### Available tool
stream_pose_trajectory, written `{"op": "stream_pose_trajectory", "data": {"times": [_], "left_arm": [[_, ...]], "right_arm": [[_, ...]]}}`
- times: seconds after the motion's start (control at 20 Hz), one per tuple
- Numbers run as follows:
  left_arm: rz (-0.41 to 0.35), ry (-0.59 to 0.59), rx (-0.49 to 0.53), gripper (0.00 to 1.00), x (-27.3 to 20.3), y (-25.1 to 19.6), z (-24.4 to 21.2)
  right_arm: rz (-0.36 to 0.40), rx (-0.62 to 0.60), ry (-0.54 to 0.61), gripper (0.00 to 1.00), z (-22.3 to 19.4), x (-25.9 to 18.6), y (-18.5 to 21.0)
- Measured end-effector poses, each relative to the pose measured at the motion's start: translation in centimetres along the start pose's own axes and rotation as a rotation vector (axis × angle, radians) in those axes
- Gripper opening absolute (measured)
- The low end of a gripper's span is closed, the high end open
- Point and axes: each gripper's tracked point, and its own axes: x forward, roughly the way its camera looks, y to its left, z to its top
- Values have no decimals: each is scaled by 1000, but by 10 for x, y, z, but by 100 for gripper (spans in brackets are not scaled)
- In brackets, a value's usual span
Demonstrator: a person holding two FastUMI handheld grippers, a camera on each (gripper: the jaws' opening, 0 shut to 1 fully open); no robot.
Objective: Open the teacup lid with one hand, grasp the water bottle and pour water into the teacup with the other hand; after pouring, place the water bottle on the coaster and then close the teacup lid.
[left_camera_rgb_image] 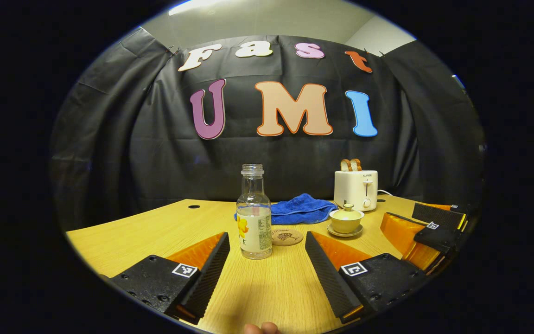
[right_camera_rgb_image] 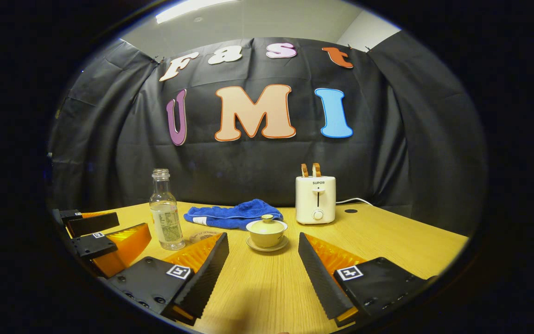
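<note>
Teacup [right_camera_rgb_image: 267,237]: sits on its saucer [right_camera_rgb_image: 267,247] on the surface [right_camera_rgb_image: 387,241], lid [right_camera_rgb_image: 267,225] seated on top. Lid not yet lifted. In the right gripper view it lies straight ahead, just beyond the gap between that gripper's fingers.

Water bottle [left_camera_rgb_image: 254,214]: upright, cap off, partly filled, not gripped. In the left gripper view it stands ahead between that gripper's fingers, clear of both. Coaster [left_camera_rgb_image: 287,236] lies flat just right of the bottle's base, nothing on it; the teacup [left_camera_rgb_image: 346,219] is farther right.

Behind: blue cloth [right_camera_rgb_image: 232,214] bunched between bottle and teacup; toaster [right_camera_rgb_image: 315,198] at the far right with two slices sticking up.

Left gripper [left_camera_rgb_image: 267,260]: jaws wide apart, holding nothing. Right gripper [right_camera_rgb_image: 263,260]: jaws wide apart, holding nothing. Each one also shows at the edge of the other's view.

Progress, judged: none of the steps done. Left to do: lift lid, grasp bottle, pour, set bottle on coaster, replace lid. The alignment suggests left for the bottle and right for the lid.
</note>
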Motion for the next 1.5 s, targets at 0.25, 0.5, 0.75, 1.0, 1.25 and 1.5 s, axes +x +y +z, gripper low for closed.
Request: {"op": "stream_pose_trajectory", "data": {"times": [0.25,0.5,0.75,1.0,1.25,1.5], "left_arm": [[0,0,0,96,0,0,0],[0,0,0,96,1,0,-1],[0,0,-1,96,0,1,-1],[0,0,-1,96,0,0,0],[0,0,-1,96,0,0,-1],[0,0,-1,96,0,1,-1]], "right_arm": [[9,1,6,97,-3,56,-6],[-9,0,5,92,-6,120,-9],[1,-4,56,97,-15,167,-4],[17,-11,124,92,-26,190,-2],[19,-21,122,76,-24,194,0],[15,-22,148,42,-27,196,-1]]}}
